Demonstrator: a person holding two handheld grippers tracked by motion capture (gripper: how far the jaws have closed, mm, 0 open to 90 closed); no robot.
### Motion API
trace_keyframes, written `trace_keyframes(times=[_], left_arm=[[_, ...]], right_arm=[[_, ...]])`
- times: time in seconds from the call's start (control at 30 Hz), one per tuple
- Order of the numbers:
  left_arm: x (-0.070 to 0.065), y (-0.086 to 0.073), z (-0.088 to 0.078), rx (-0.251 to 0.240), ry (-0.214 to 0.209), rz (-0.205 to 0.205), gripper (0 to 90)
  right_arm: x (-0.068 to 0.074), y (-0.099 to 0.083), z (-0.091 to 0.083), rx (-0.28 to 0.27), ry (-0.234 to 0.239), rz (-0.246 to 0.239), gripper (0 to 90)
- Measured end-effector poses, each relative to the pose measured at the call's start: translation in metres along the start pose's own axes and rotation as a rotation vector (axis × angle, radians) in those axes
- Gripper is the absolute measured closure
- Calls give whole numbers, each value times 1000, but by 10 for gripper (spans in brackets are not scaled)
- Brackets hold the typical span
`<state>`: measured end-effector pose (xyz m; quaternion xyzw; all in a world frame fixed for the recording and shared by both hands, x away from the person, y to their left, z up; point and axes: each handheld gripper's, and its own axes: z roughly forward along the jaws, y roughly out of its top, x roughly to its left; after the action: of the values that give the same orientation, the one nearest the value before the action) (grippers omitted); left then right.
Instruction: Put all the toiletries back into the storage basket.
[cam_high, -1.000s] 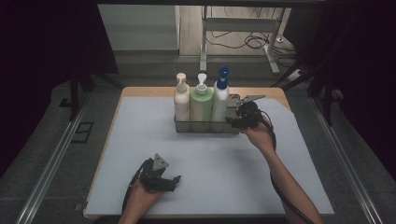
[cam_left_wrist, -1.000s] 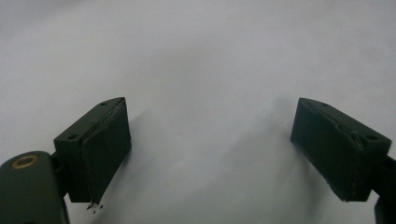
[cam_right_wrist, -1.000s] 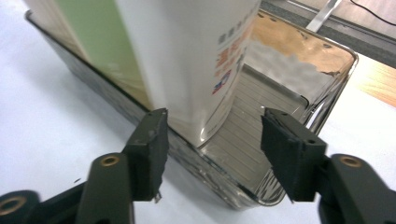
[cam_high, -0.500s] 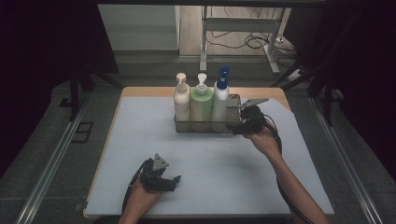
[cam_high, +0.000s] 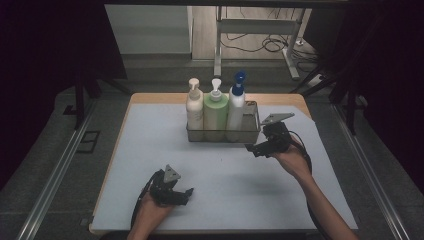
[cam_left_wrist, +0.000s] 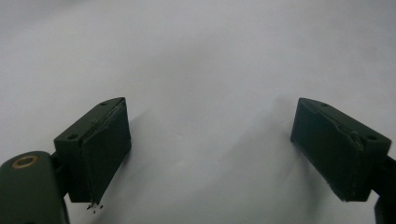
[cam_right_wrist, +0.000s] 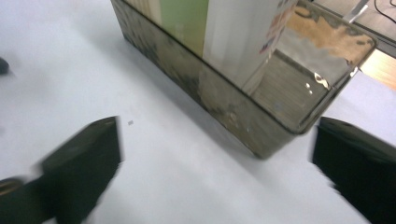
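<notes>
Three pump bottles stand upright in a row inside the clear plastic rectangular caddy (cam_high: 223, 134) near the far middle of the pale grey worktop (cam_high: 150, 150): a cream bottle (cam_high: 194, 107) on the left, a green bottle (cam_high: 216, 111) in the middle, a white bottle with blue pump (cam_high: 236, 106) on the right. Right gripper (cam_high: 251, 148) sits just off the caddy's near right corner, apart from it; its fingers (cam_right_wrist: 84, 158) have just been opening, now spread wide with nothing between them. The right gripper view shows that corner (cam_right_wrist: 280, 126) ahead of the fingers, no contact.

Left gripper (cam_high: 187, 192) rests low at the near edge of the worktop, well apart from the caddy, fingers (cam_left_wrist: 100, 144) wide open over bare surface, holding nothing.

Judgement: the step looks like releasing and backing off from the caddy after placing or nudging it. To do it well, pull the right gripper straight away from the corner and slightly up, fingers kept wide so neither pad catches the rim or drags the caddy. Risk: a clipped corner skews the caddy or tips the tall bottles. Left gripper should stay parked.
</notes>
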<state>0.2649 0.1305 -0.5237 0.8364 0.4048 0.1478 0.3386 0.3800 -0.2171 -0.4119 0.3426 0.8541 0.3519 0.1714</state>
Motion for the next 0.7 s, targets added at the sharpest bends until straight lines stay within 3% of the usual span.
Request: trace_keyframes(times=[0.33,0.7], left_arm=[[0,0,0,0,1,3,121],[0,0,0,-1,1,1,120]], right_arm=[[7,-19,-14,-7,4,-11,0],[12,-52,-29,0,-10,3,0]])
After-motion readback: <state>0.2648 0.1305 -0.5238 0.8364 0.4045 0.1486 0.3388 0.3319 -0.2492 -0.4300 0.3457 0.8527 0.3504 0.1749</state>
